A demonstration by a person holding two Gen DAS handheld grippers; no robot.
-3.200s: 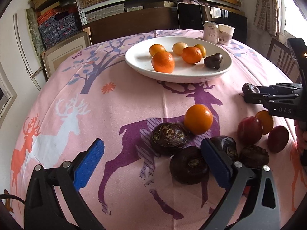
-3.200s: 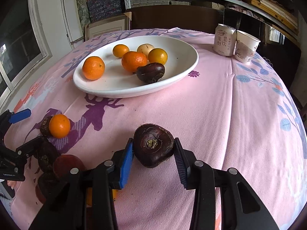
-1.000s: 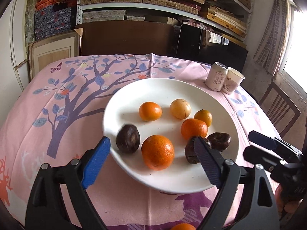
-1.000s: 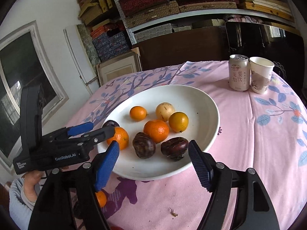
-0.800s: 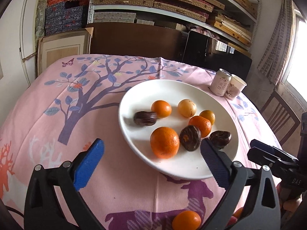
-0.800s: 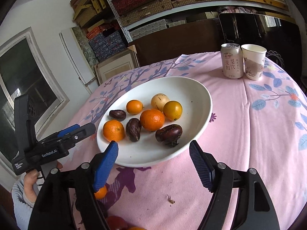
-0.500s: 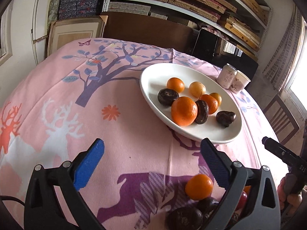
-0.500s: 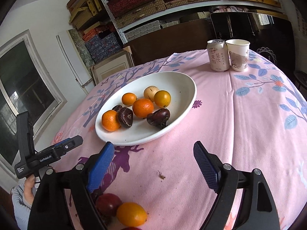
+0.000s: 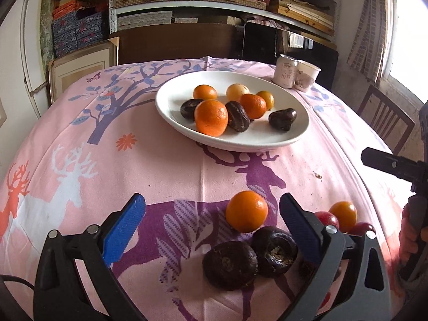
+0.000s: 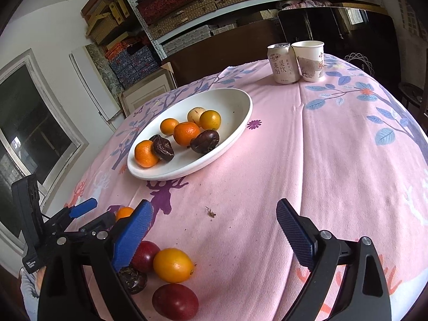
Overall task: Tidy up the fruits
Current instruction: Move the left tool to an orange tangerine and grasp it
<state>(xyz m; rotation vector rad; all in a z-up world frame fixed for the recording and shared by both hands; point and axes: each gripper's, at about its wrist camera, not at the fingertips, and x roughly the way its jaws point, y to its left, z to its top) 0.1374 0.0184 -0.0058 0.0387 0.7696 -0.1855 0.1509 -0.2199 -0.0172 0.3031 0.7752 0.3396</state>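
A white plate (image 9: 299, 133) on the pink tablecloth holds several oranges and three dark fruits. Nearer me, loose fruit lies on the cloth: an orange (image 9: 246, 211), two dark fruits (image 9: 230, 264), a yellow-orange fruit (image 10: 172, 264) and two red ones (image 10: 175, 301). My left gripper (image 9: 211, 203) is open above the orange and the dark fruits, touching none. My right gripper (image 10: 214, 208) has its jaws opening, with only bare cloth between them; the yellow-orange and red fruits sit by its left finger. The left gripper (image 10: 99, 214) also shows at the left of the right wrist view.
A drink can (image 10: 281, 62) and a paper cup (image 10: 310, 60) stand at the table's far side. A small crumb (image 10: 210, 212) lies on the cloth. A wooden chair (image 9: 385, 117) stands to the right, and shelves and boxes fill the wall behind.
Both grippers drew back from over the plate toward the loose fruit and their jaws spread wider. The dark fruits they carried now lie on the plate.
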